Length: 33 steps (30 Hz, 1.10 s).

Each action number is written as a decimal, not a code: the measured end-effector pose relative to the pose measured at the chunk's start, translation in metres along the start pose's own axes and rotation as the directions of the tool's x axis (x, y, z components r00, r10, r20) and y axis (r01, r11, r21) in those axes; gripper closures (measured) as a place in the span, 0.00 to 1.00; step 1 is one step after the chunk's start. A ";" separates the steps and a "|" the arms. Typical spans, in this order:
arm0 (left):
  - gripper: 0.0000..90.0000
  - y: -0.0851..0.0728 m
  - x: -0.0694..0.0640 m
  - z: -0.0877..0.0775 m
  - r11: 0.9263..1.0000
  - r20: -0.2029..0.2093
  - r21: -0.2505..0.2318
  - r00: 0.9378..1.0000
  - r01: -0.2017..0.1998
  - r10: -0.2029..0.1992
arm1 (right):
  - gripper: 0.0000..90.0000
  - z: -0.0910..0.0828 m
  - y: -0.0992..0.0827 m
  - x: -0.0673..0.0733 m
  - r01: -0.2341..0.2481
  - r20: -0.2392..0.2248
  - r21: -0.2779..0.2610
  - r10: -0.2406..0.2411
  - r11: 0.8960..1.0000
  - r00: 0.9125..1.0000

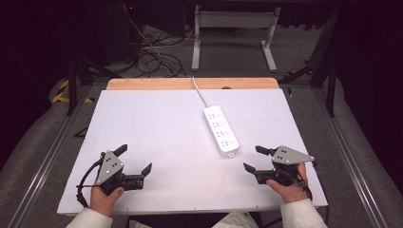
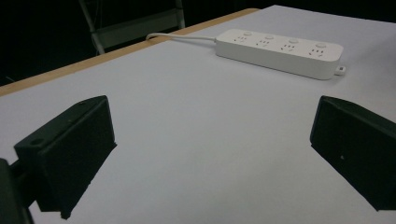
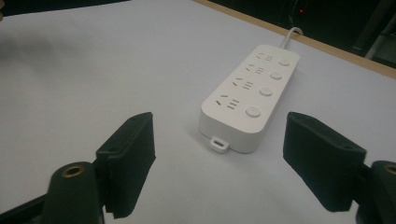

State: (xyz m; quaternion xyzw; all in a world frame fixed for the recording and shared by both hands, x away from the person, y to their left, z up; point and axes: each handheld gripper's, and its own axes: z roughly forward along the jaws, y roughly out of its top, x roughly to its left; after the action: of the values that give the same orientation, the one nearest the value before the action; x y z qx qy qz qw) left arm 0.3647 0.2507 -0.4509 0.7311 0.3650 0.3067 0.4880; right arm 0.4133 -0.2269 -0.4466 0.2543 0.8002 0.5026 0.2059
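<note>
High view: power strip [image 1: 221,129] lies on the white tabletop [image 1: 152,128] – left gripper [image 1: 134,161] and right gripper [image 1: 254,159] both with fingers spread, empty

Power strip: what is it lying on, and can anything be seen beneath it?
The power strip lies flat on the white table sheet, its cord running to the far wooden edge. Whatever lies beneath its body is covered.
</note>
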 end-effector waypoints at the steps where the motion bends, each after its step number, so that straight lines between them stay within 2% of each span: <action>1: 0.00 0.000 0.001 0.000 1.000 0.005 0.001 1.000 0.000 0.000 | 0.30 0.000 0.000 0.000 0.000 0.000 0.000 0.000 1.000 1.000; 3: 0.00 0.000 0.001 0.000 1.000 0.007 0.000 1.000 0.013 -0.013 | 0.31 0.001 0.001 0.001 0.010 -0.001 -0.001 -0.010 1.000 1.000; 11: 0.00 0.000 0.001 0.000 1.000 -0.012 -0.005 1.000 -0.023 0.023 | 0.36 0.000 0.003 -0.001 0.015 -0.004 0.002 -0.015 1.000 1.000; 18: 0.00 0.000 0.001 -0.001 1.000 -0.018 -0.003 1.000 -0.025 0.025 | 0.42 -0.002 0.006 -0.002 0.020 -0.007 0.007 -0.020 1.000 1.000; 19: 0.00 0.000 0.001 -0.002 1.000 -0.018 -0.003 1.000 -0.024 0.024 | 0.50 -0.003 0.008 -0.003 0.032 -0.009 0.017 -0.032 0.999 0.999; 20: 0.00 0.000 0.001 -0.002 1.000 -0.021 -0.003 1.000 -0.021 0.021 | 0.50 -0.003 0.008 -0.003 0.032 -0.009 0.017 -0.032 0.999 0.999; 21: 0.00 0.000 0.000 -0.002 1.000 -0.023 -0.003 0.999 -0.022 0.022 | 0.62 -0.004 0.011 -0.003 0.034 -0.013 0.037 -0.034 0.999 0.999; 22: 0.00 0.000 0.000 -0.002 1.000 -0.025 -0.002 0.999 -0.024 0.024 | 0.70 -0.005 0.013 -0.003 0.030 -0.021 0.044 -0.029 0.999 0.999; 23: 0.00 0.000 0.000 -0.002 1.000 -0.025 0.000 0.999 -0.026 0.026 | 0.70 -0.005 0.013 -0.003 0.030 -0.021 0.044 -0.029 0.999 0.999; 24: 0.00 0.000 0.000 -0.002 1.000 -0.026 0.000 0.999 -0.029 0.029 | 0.81 -0.004 0.016 -0.003 0.030 -0.029 0.067 -0.028 0.997 0.999; 27: 0.00 0.000 0.000 -0.003 1.000 -0.028 0.000 0.999 -0.028 0.028 | 0.91 -0.002 0.022 -0.005 0.020 -0.028 0.093 -0.018 0.995 0.999; 29: 0.00 0.000 0.000 -0.003 1.000 -0.026 0.000 0.999 -0.027 0.027 | 0.98 -0.001 0.025 -0.006 0.001 -0.062 0.090 0.005 0.996 0.998; 33: 0.00 0.000 0.000 -0.002 0.999 -0.028 0.002 0.999 -0.034 0.034 | 1.00 0.004 0.034 -0.010 -0.001 -0.077 0.106 0.010 0.994 0.997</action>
State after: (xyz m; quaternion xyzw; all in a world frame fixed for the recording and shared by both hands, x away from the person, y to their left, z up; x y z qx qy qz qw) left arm 0.3626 0.2515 -0.4500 0.7333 0.3594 0.3250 0.4770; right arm 0.4299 -0.2176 -0.4164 0.2474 0.8324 0.4696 0.1596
